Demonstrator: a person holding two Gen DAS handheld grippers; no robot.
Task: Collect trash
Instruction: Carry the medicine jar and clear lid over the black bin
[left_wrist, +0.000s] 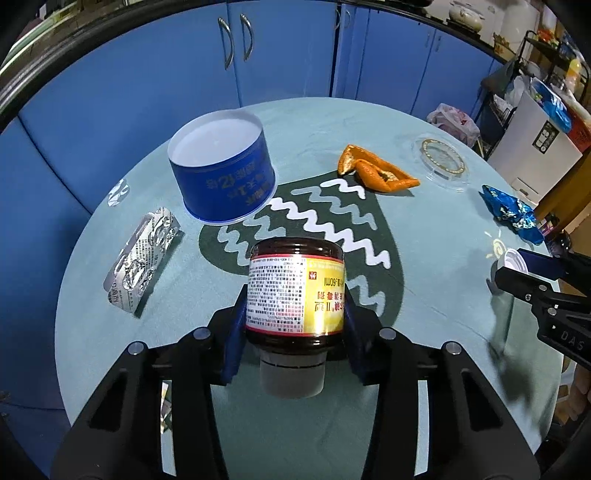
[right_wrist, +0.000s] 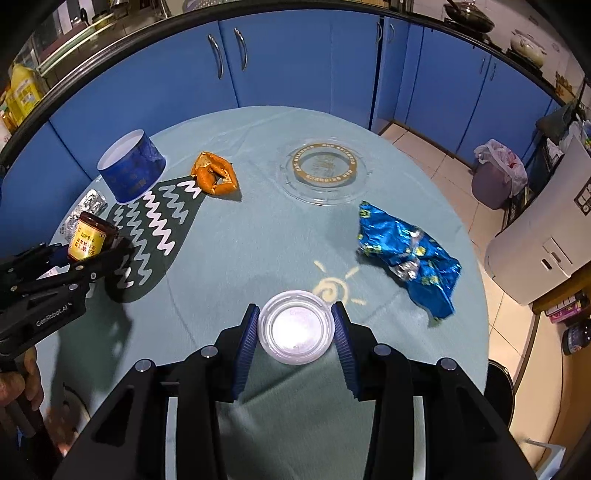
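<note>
The left gripper clamps a brown bottle; the right gripper pinches a white cap.

Everything is sitting on a round table, placed here relative to the orange peel near its middle, as the right wrist view shows it. To the left of the peel, a paper tub is standing upside down. Left of the tub and nearer the viewer, a blister pack is lying flat. To the right of the peel, a clear plastic lid is lying flat. Further right and nearer, a crumpled wrapper is lying. Behind the table, cabinet doors are standing. Beyond the table's right side, a lined bin is standing on the floor.
</note>
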